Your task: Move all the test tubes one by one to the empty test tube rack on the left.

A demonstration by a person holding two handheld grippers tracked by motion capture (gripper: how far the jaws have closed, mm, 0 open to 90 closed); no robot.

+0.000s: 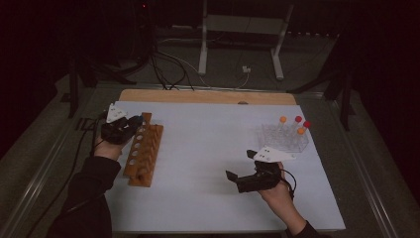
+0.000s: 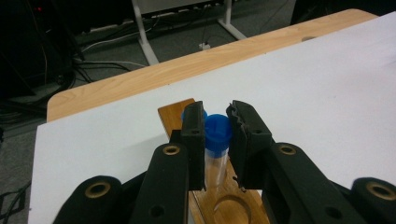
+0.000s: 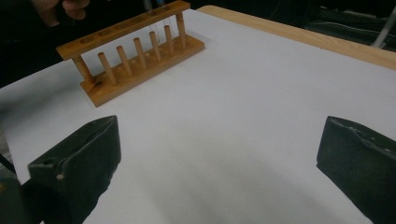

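Observation:
A clear tube with a blue cap (image 2: 218,131) stands upright between the pads of my left gripper (image 2: 217,140), which is shut on it. It hangs just above the far end of the wooden tube rack (image 2: 173,115), over one of its holes. From above, the left gripper (image 1: 130,124) is at the far end of the wooden rack (image 1: 144,154), on the left of the mat. My right gripper (image 1: 234,179) rests low at the near right. Its jaws stand wide open with nothing between them (image 3: 219,154), and they face the wooden rack (image 3: 135,56) across bare mat.
A white mat (image 1: 213,163) covers most of the wooden table (image 1: 208,96). A clear plastic rack (image 1: 285,138) at the far right holds tubes with orange and red caps. Cables and white stand legs lie on the floor beyond the table.

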